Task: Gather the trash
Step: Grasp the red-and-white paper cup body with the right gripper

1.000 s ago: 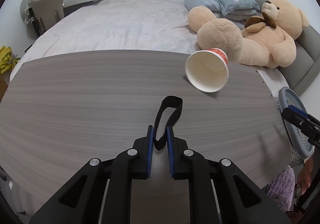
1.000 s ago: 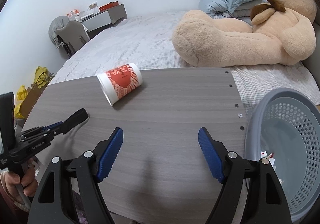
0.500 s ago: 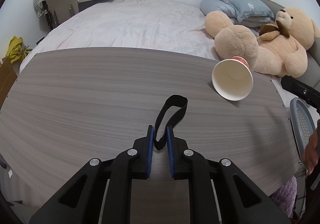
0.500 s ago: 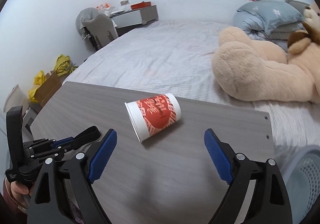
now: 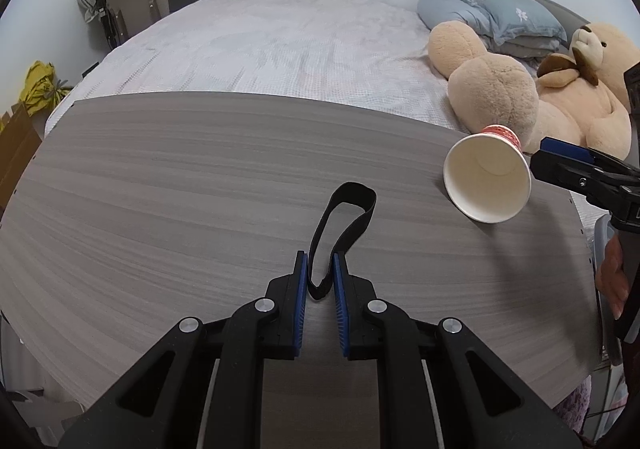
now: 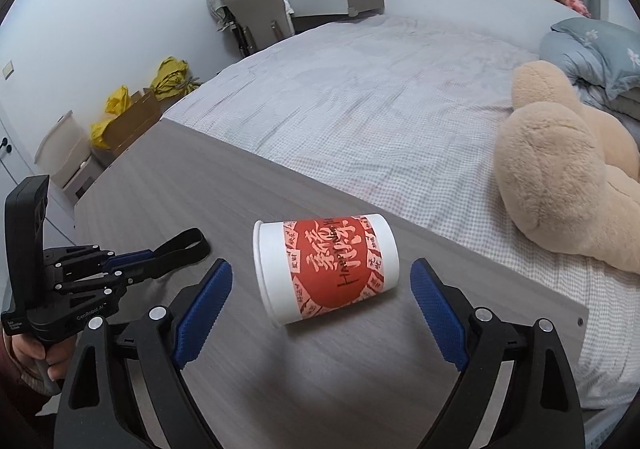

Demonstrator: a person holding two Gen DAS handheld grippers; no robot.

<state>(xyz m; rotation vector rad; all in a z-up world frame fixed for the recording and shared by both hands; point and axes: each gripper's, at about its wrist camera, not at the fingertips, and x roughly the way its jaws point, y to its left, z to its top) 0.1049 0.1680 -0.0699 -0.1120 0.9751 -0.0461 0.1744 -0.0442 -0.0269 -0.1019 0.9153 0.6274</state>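
Observation:
A red and white paper cup [image 6: 332, 261] lies on its side on the grey wooden table [image 6: 208, 201], its mouth turned left. My right gripper [image 6: 321, 269] stands open just short of the cup, a blue pad on either side, neither touching it. My left gripper [image 5: 320, 261] is shut on a black elastic band [image 5: 362, 209] whose loop lies forward on the table. The left wrist view shows the cup [image 5: 486, 185] at the right with one right fingertip [image 5: 560, 151] beside it. The right wrist view shows the left gripper [image 6: 148, 257] with the band [image 6: 184, 245] at the left.
A bed [image 5: 280, 41] runs along the table's far edge, with a large teddy bear [image 6: 560, 177] close behind the cup. A grey basket rim [image 5: 600, 241] shows past the table's right edge. Boxes and yellow bags [image 6: 132, 117] stand on the floor at the left.
My right gripper has swung left from the basket to the cup and its jaws have spread wider. The left gripper still grips the band and has shifted slightly.

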